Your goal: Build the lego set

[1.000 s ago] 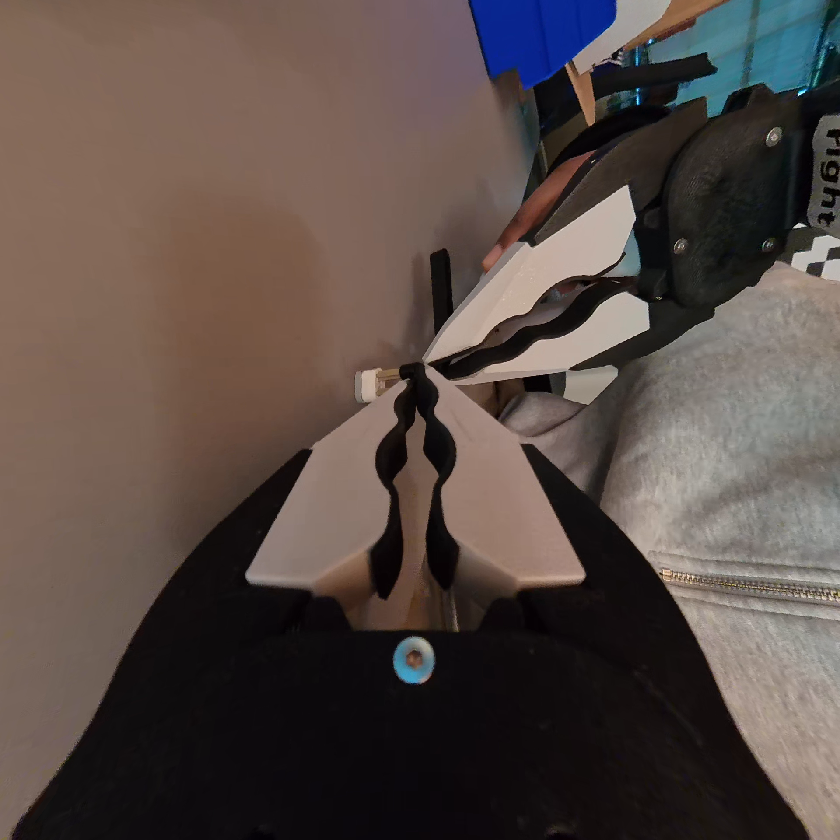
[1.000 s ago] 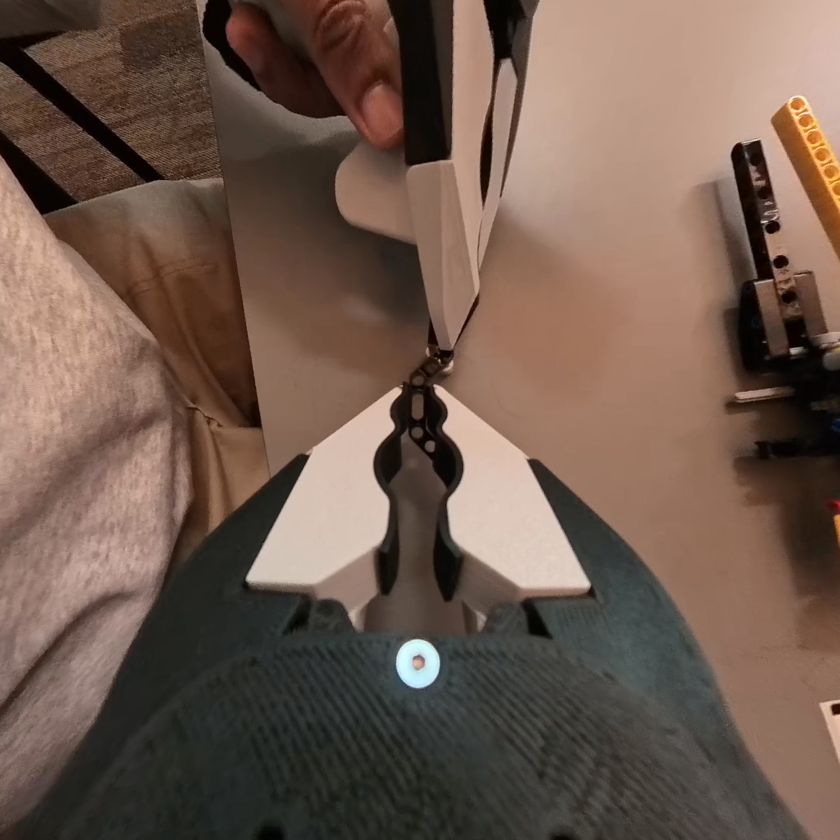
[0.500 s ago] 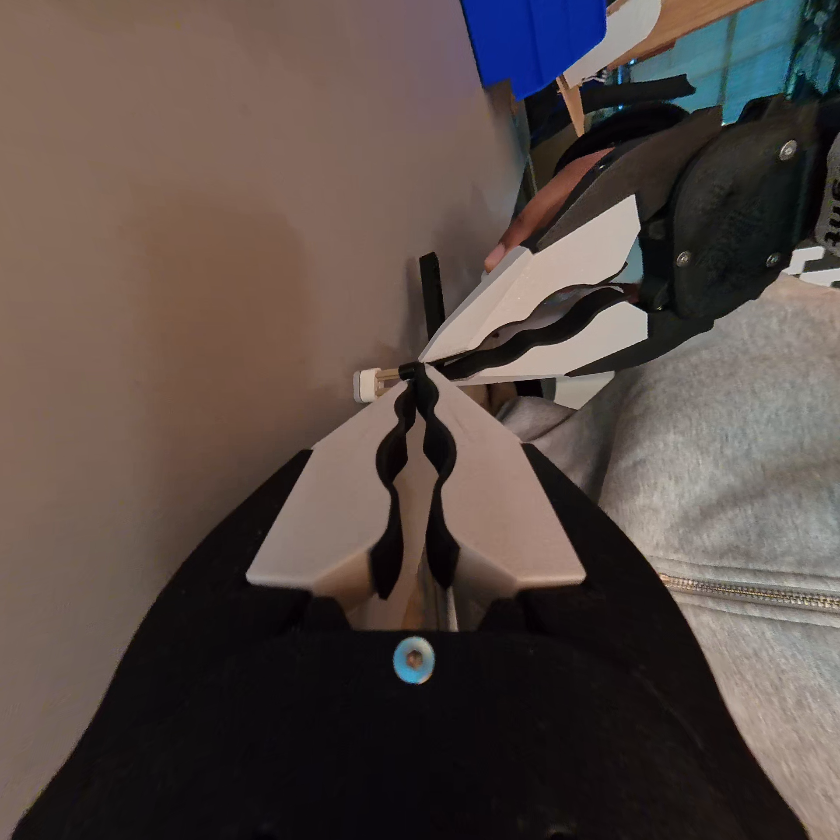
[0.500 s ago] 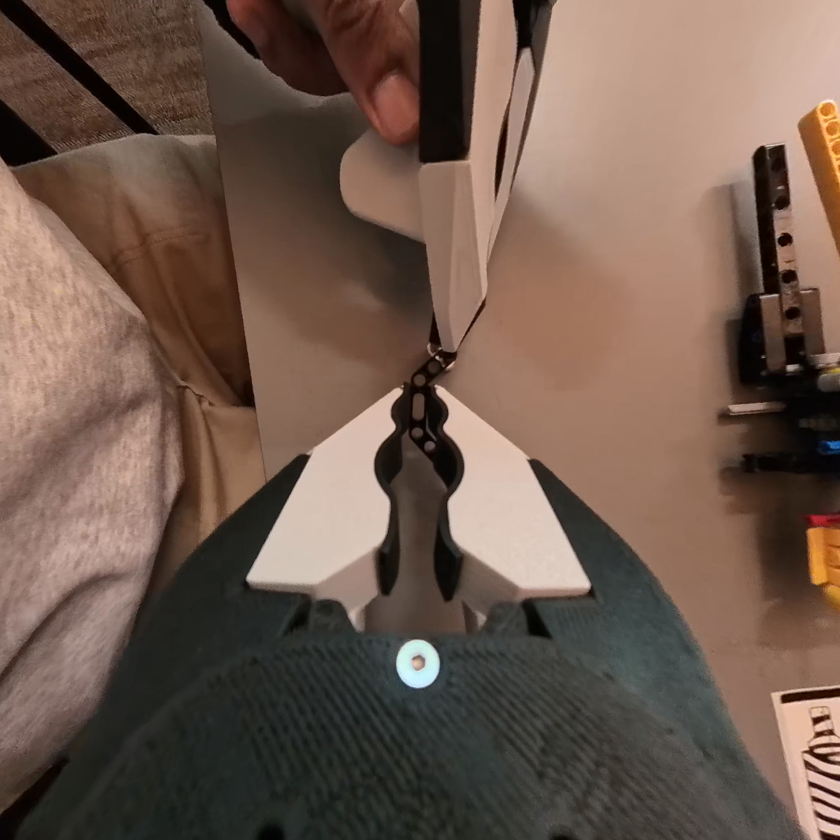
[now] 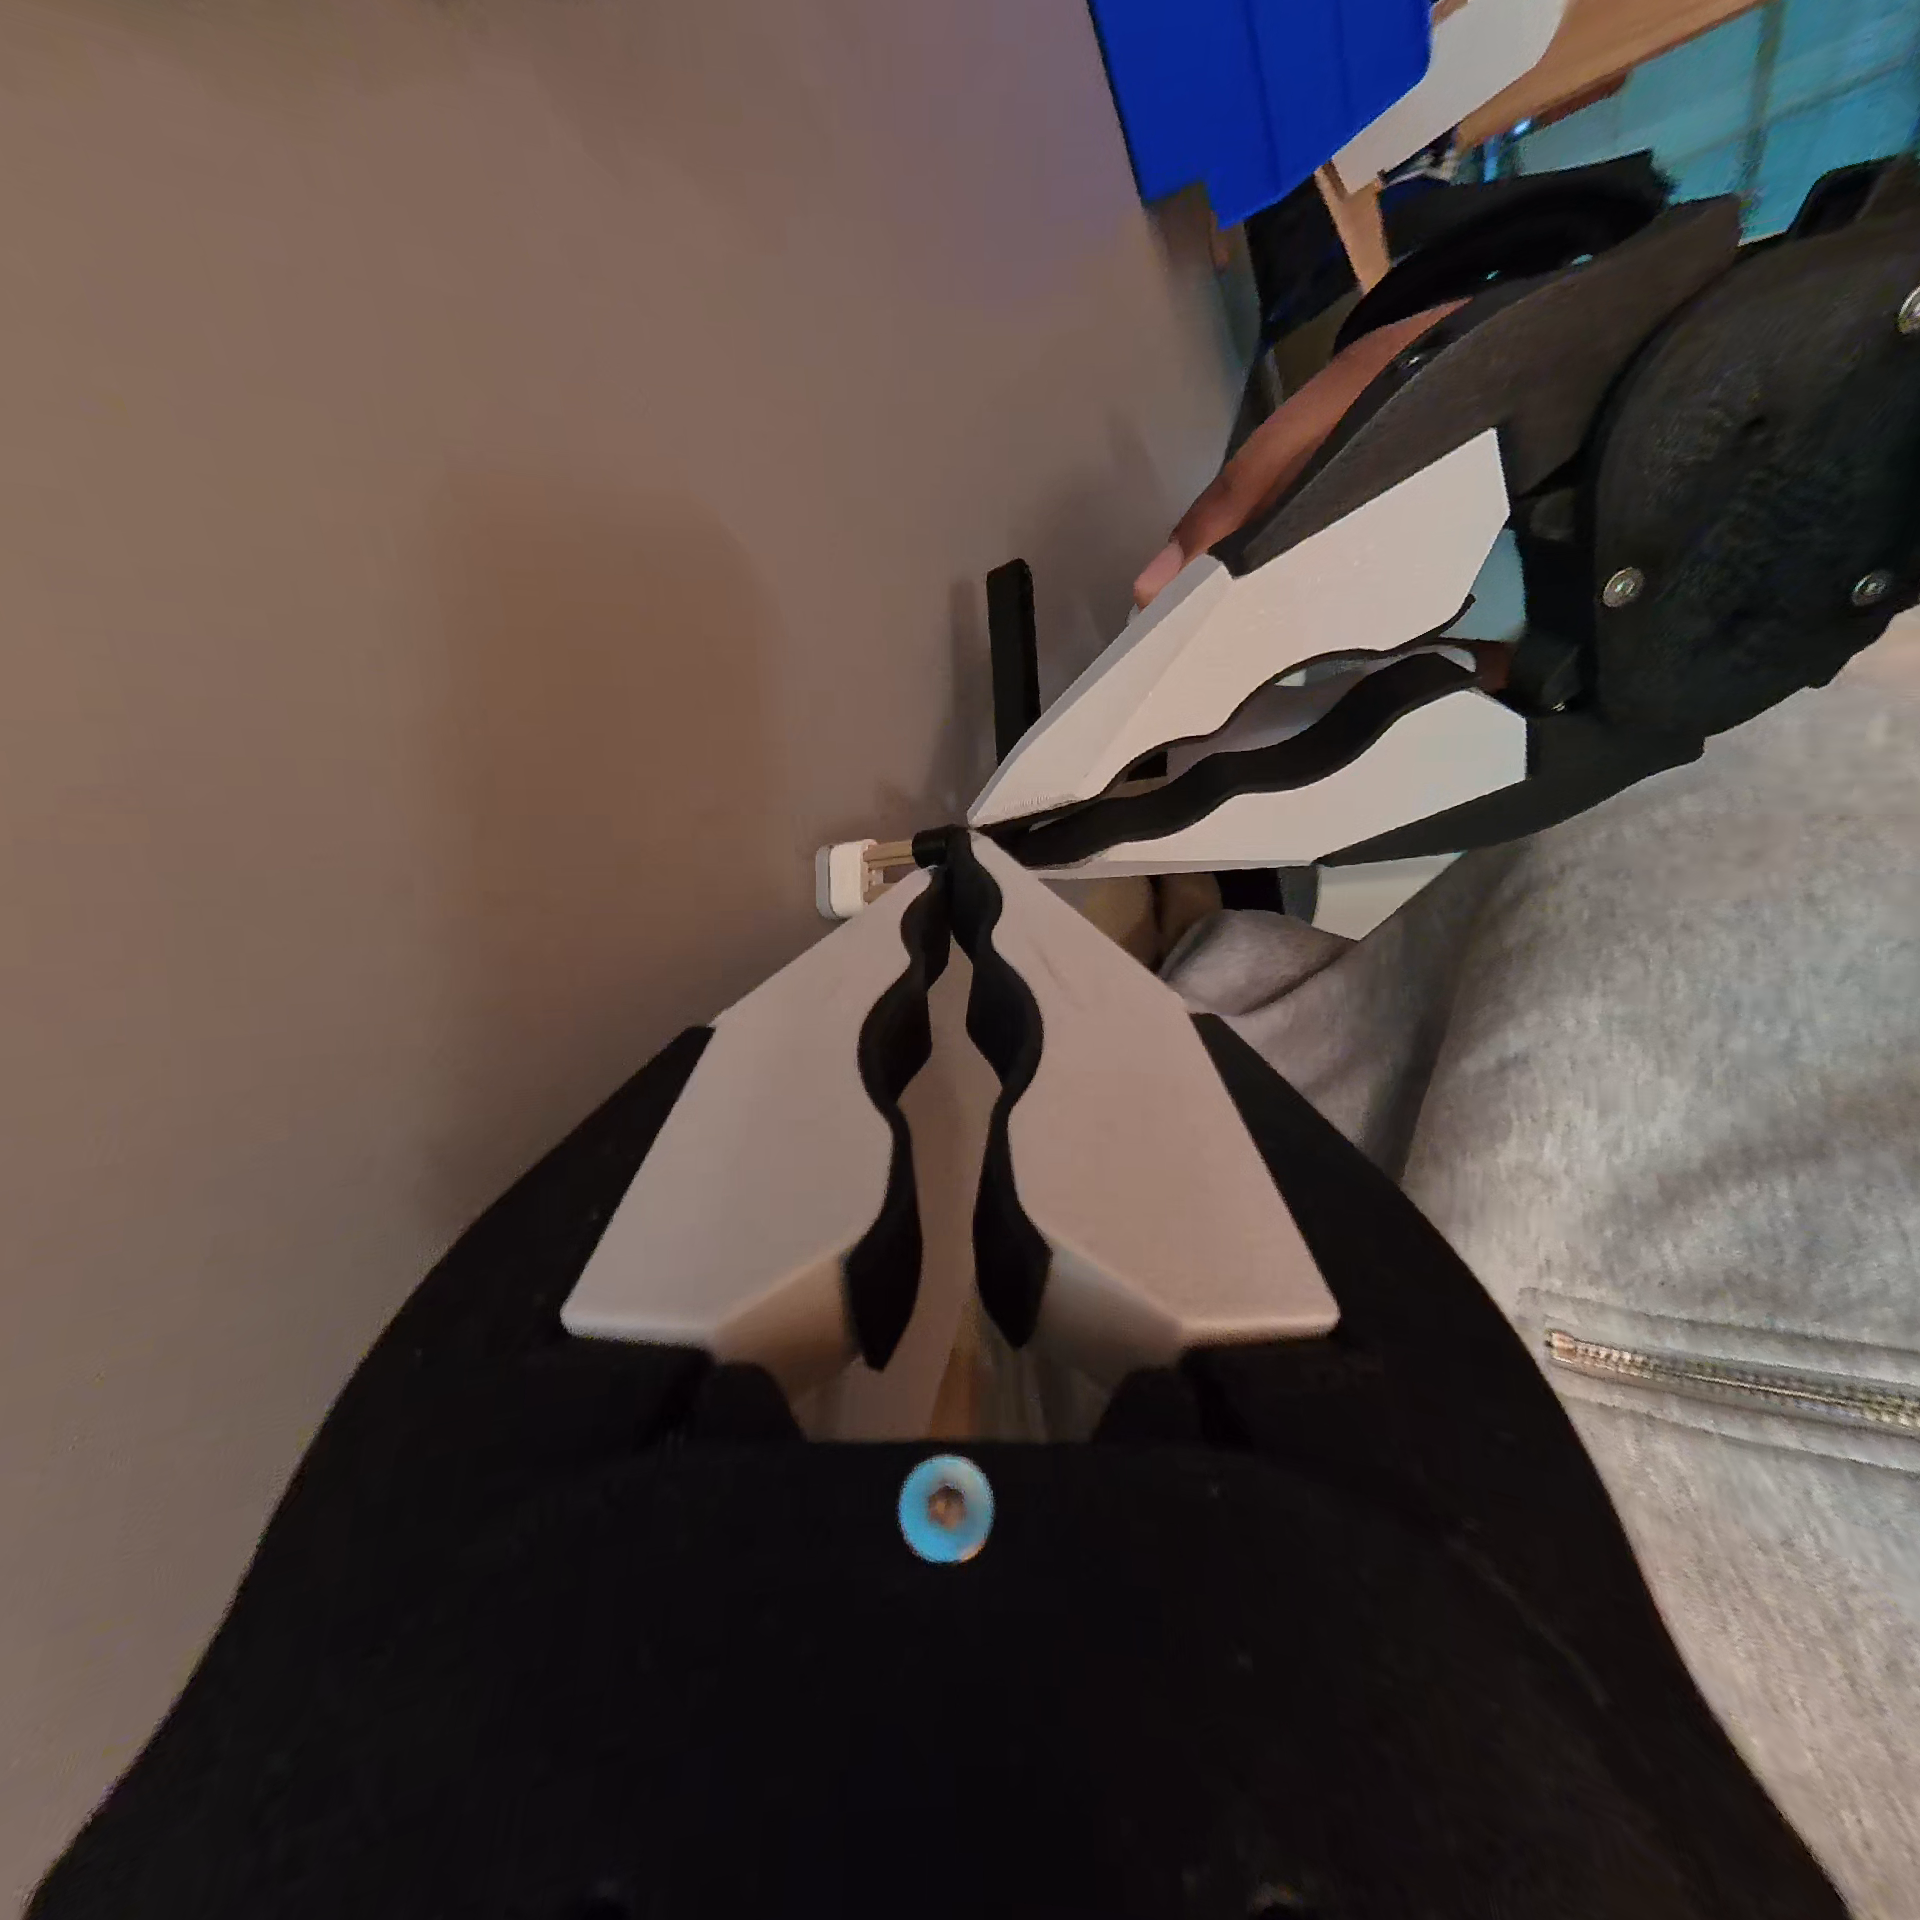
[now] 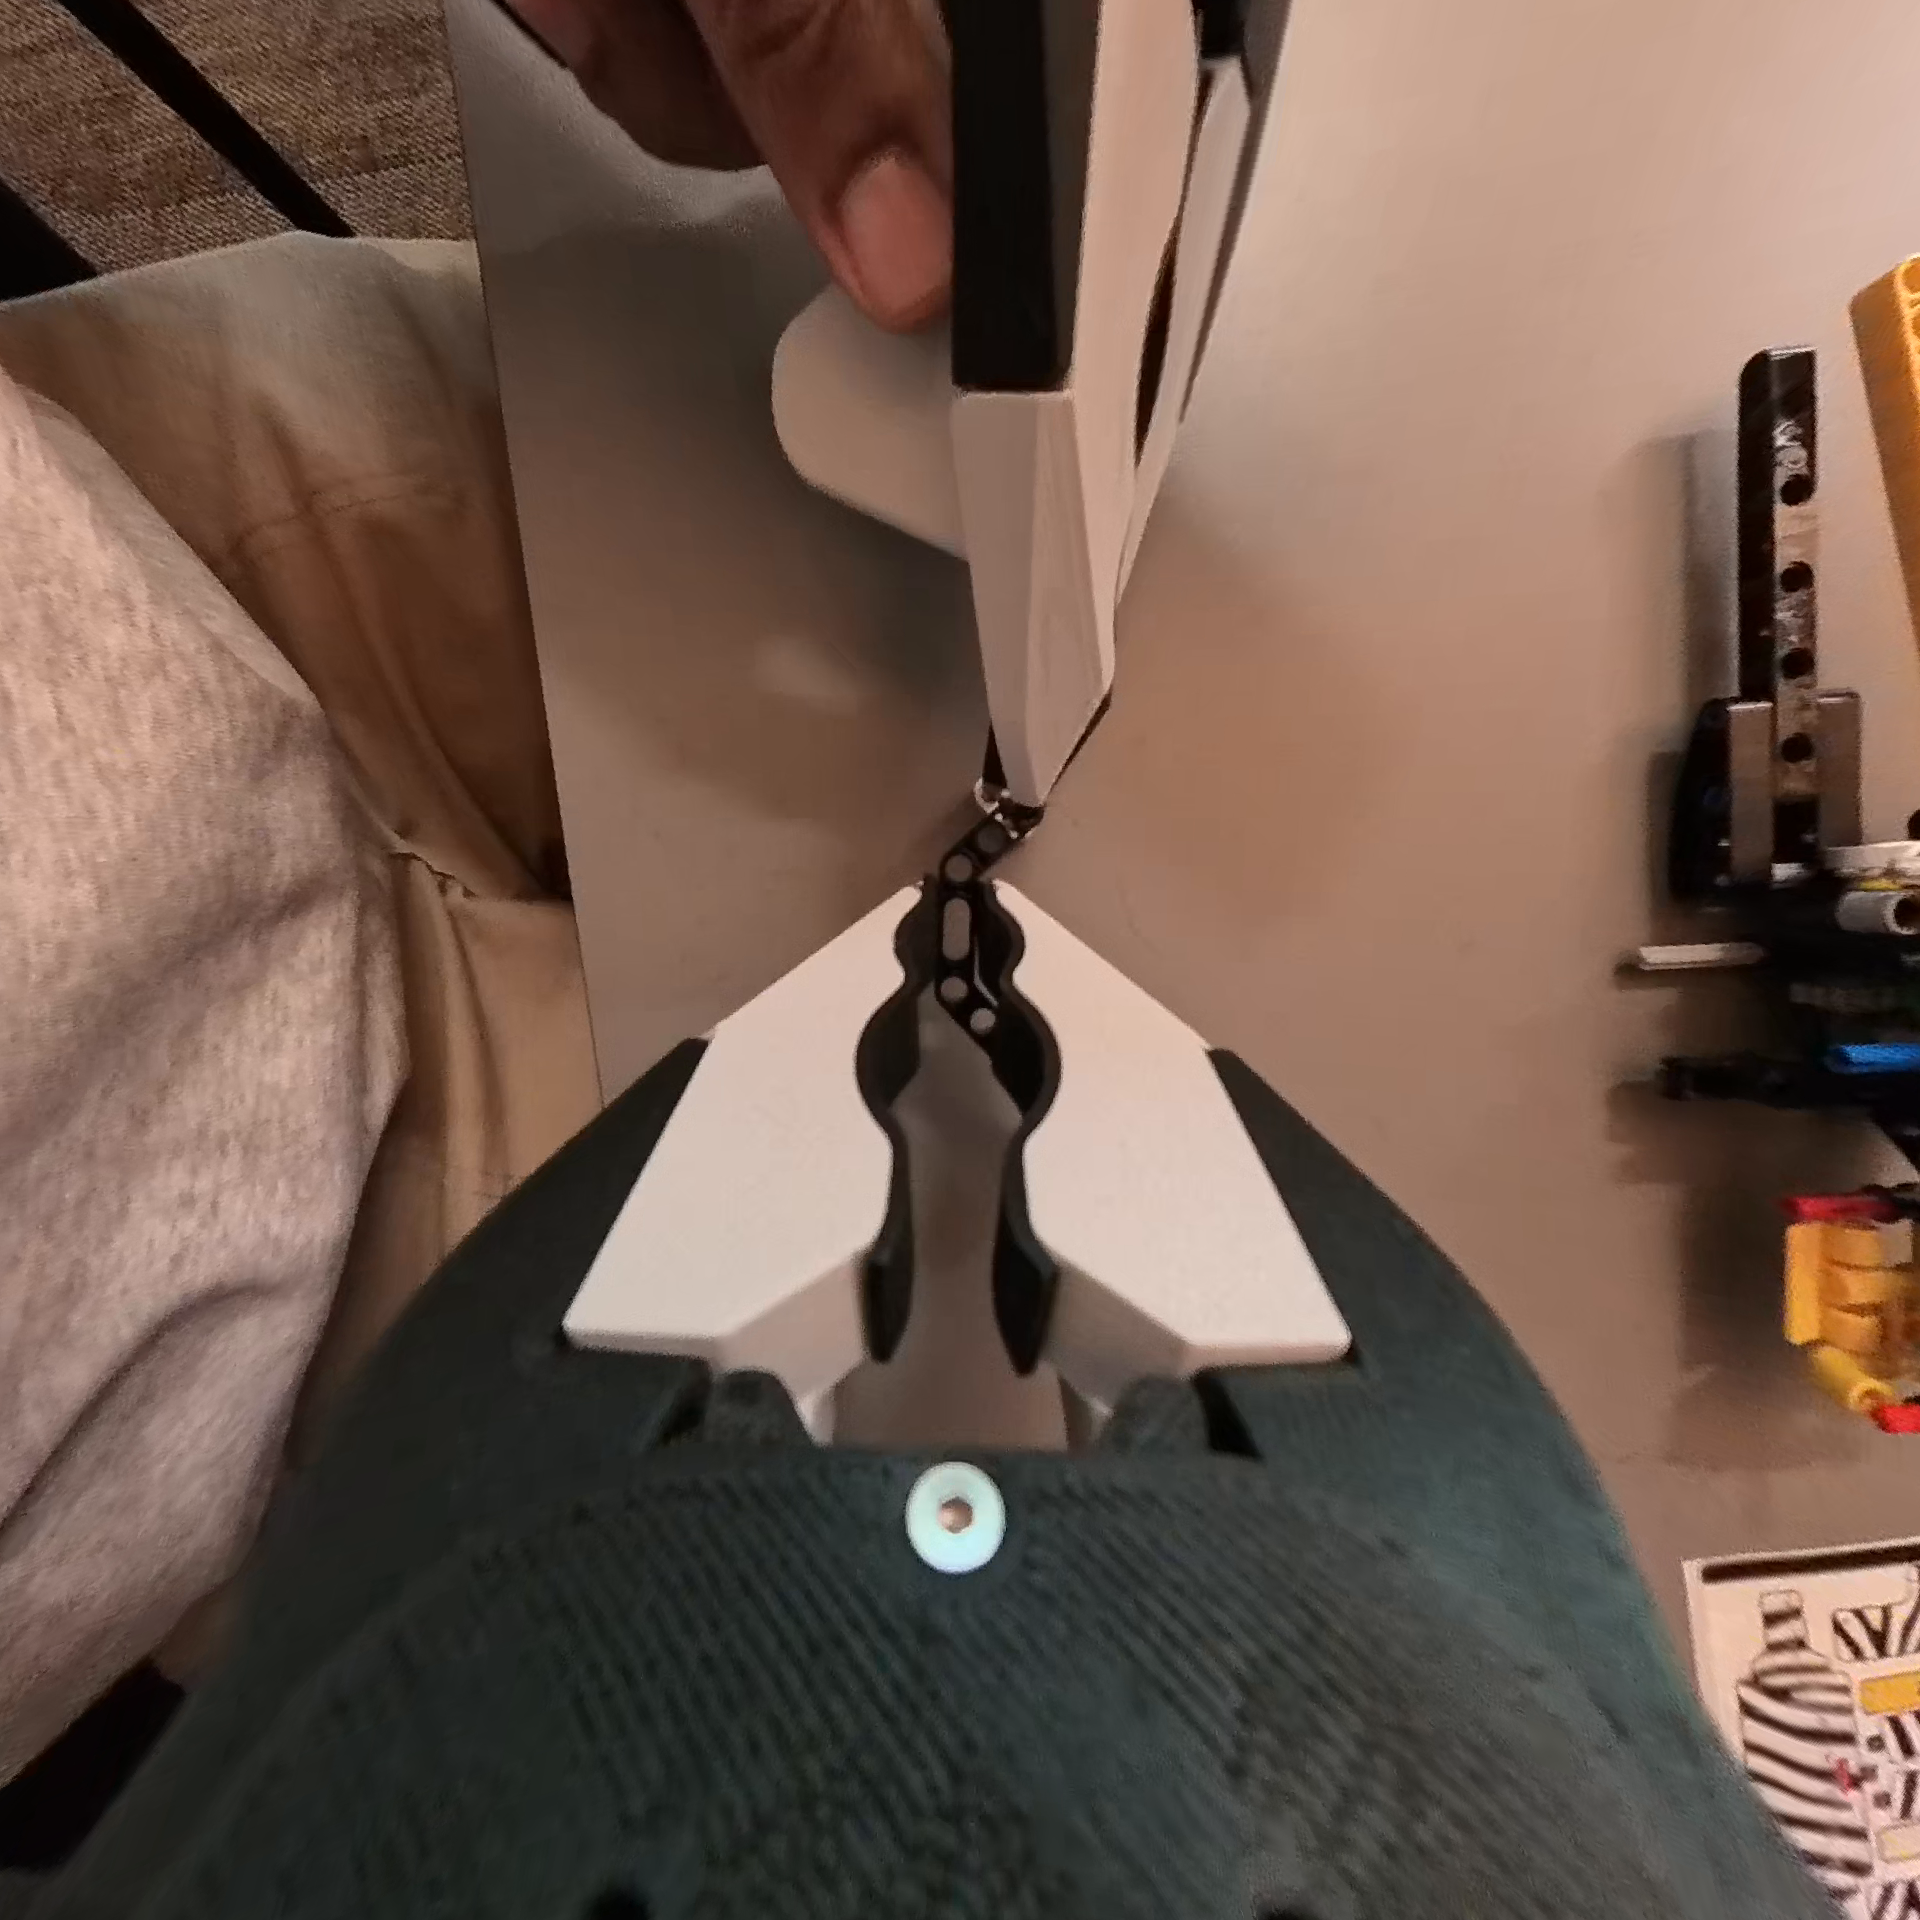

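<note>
My left gripper (image 5: 951, 868) is shut on a short tan axle with a white end piece (image 5: 842, 878) that sticks out to the left of its tips. My right gripper (image 6: 958, 894) is shut on a thin black liftarm (image 6: 961, 940) with small holes. The two grippers meet tip to tip above the grey table. The liftarm's far end touches the axle at the left gripper's tips (image 6: 1023, 800). In the left wrist view the right gripper (image 5: 982, 826) comes in from the right. The joint itself is too small to make out.
A partly built model (image 6: 1766, 831) with black beams, a yellow beam (image 6: 1891, 416) and yellow and red parts (image 6: 1849, 1299) lies on the table to the right. A printed instruction sheet (image 6: 1818, 1714) lies near it. A black beam (image 5: 1013, 644) lies beyond the tips. The person's grey sweatshirt (image 5: 1558, 1143) is close. Both grippers' tips are close together, under 4 cm apart. Both grippers' tips are roughly 15 cm from the partly built model (image 6: 1766, 831).
Both grippers stay shut and tip to tip. The right wrist view has shifted a little, so the instruction sheet and more loose parts now show. The left gripper looks closer in it.
</note>
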